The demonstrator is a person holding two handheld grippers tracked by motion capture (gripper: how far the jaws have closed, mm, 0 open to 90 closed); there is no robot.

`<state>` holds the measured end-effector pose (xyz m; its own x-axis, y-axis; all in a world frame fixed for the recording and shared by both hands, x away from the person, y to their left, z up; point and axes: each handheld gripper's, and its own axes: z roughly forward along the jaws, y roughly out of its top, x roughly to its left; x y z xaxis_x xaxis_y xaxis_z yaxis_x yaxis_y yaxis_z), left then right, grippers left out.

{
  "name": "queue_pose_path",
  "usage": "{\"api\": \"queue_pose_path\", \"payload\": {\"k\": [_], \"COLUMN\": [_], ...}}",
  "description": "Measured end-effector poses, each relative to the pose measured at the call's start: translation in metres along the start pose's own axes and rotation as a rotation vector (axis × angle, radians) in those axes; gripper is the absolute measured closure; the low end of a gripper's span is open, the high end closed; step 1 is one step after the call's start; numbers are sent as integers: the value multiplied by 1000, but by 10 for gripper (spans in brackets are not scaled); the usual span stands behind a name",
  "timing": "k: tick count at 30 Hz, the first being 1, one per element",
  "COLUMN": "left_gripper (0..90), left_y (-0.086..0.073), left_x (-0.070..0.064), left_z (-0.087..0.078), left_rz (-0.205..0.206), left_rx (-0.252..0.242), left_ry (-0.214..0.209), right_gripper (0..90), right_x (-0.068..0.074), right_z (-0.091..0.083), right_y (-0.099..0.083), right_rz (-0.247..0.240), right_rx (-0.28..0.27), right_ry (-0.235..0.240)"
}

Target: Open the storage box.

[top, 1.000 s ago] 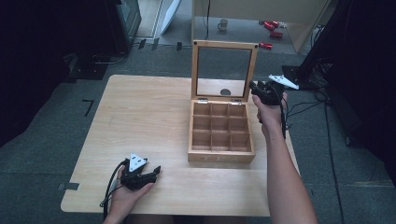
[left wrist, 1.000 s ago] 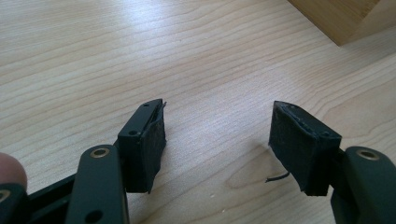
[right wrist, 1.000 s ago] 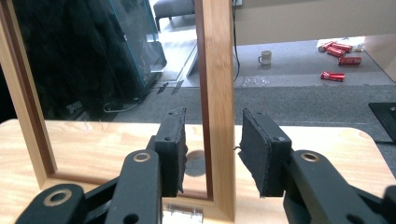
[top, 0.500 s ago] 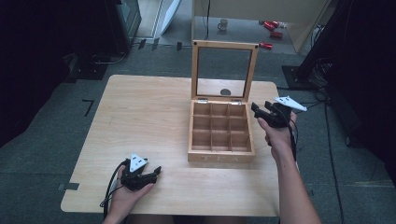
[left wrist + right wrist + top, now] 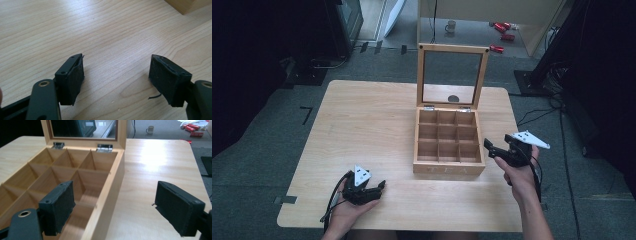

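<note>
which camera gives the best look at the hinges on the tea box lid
The right gripper view: both metal hinges sit close and sharp where the open lid meets the tea box. The high view shows them as two small pale marks at the lid's foot. The left gripper view catches just a corner of the box.

The table (image 5: 362, 125) is pale blond wood with fine darker grain lines. The tea box (image 5: 447, 140) is a warmer honey-tan wood, with silver hinges at its far edge. Both the left gripper (image 5: 379, 187) and the right gripper (image 5: 488, 148) are matte black, each topped by a light grey plate. The floor (image 5: 262, 165) is dull grey. Far off, a whitish mug (image 5: 451, 25) and some red objects (image 5: 502, 27), perhaps cans.
</note>
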<state>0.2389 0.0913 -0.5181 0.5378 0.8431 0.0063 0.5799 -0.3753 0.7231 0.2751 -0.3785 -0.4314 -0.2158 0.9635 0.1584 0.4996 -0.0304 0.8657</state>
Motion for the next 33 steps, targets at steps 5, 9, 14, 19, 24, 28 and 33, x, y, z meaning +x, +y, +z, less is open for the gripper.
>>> {"api": "queue_pose_path", "payload": {"k": [5, 9, 14, 19, 24, 28, 33], "left_gripper": [219, 169, 132, 108, 102, 102, 102], "left_y": [0, 0, 0, 0, 0, 0, 0], "left_x": [0, 0, 0, 0, -1, -1, -2], "left_z": [1, 1, 1, 1, 1, 1, 1], "left_rz": [9, 15, 12, 10, 11, 18, 21], "left_rx": [10, 16, 23, 28, 27, 25, 24], "left_ry": [-14, -10, -2, 5, 11, 15, 17], "right_gripper": [143, 135, 124, 111, 110, 106, 96], "right_x": [-3, -7, -12, -14, -21, -25, -24], "right_z": [-19, -32, -46, -55, -58, -58, -51], "right_y": [-23, -43, -64, -85, -105, -118, -131], "right_rz": [-32, -28, -15, -25, -20, -27, -52], "right_rx": [17, 33, 56, 94, 135, 174, 249], "right_ry": [-29, -44, -51, -61, -84, -100, -133]}}
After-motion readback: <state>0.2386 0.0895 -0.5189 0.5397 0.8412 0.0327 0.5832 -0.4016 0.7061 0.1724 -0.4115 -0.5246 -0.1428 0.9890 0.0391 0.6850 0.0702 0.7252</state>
